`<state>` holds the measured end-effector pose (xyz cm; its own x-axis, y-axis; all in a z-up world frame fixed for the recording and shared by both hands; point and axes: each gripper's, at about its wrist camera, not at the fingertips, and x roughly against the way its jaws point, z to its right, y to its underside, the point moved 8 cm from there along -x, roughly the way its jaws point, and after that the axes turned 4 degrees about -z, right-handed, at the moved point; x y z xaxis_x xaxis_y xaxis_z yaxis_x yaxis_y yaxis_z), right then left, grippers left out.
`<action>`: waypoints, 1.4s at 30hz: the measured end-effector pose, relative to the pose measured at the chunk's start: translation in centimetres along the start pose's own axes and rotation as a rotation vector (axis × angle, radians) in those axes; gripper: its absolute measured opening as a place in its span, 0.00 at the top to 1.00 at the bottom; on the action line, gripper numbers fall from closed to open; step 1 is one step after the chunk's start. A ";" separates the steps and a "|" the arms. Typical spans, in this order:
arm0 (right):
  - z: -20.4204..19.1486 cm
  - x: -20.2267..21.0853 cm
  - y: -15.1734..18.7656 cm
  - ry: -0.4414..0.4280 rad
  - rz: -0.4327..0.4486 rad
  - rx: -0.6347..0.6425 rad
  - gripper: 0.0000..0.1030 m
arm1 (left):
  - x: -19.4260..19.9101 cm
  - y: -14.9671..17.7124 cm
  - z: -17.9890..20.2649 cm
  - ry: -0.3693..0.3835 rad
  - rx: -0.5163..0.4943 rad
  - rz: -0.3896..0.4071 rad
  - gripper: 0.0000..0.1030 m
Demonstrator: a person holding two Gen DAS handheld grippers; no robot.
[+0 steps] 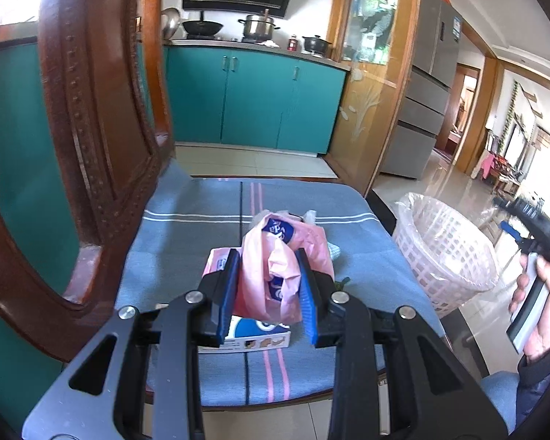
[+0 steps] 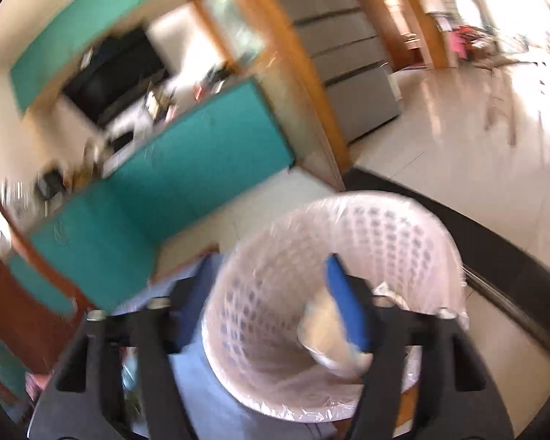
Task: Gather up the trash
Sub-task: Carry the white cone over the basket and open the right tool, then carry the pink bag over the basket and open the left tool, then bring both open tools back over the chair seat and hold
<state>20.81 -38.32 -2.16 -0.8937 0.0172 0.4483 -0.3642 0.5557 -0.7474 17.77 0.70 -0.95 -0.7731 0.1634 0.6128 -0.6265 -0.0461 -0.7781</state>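
Note:
A crumpled pink plastic bag [image 1: 280, 264] with blue print lies on a white and blue box [image 1: 260, 335] on a blue cushioned chair seat [image 1: 187, 227]. My left gripper [image 1: 269, 293] is open, its blue pads on either side of the bag. A white lattice basket [image 1: 447, 253] lined with clear plastic stands to the right of the chair. In the blurred right wrist view my right gripper [image 2: 275, 304] is open over the basket [image 2: 385, 227]. A pale piece of trash [image 2: 322, 333] lies inside the basket.
A carved wooden chair back [image 1: 91, 128] rises at left. Teal kitchen cabinets [image 1: 253, 102] and a grey fridge [image 1: 425, 84] stand behind. Glossy tiled floor [image 1: 454, 172] spreads to the right. A small green scrap [image 1: 339, 284] lies on the seat near the bag.

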 end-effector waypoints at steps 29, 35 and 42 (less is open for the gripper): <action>0.5 5.2 -1.4 -0.042 0.192 -0.049 0.18 | -2.3 -4.3 13.1 0.146 -0.198 0.050 0.03; -8.0 2.3 4.2 -0.102 -0.026 0.258 0.18 | 0.5 0.6 2.5 -0.017 -0.134 0.031 0.03; -15.3 2.1 13.2 -0.174 -0.237 0.532 0.18 | 0.1 3.5 -1.6 -0.086 -0.066 -0.080 0.03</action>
<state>18.14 -18.26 -3.63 -0.7855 -0.2170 0.5796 -0.5998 0.0357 -0.7994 15.64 2.11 -3.84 -0.7285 0.0791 0.6804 -0.6806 0.0293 -0.7321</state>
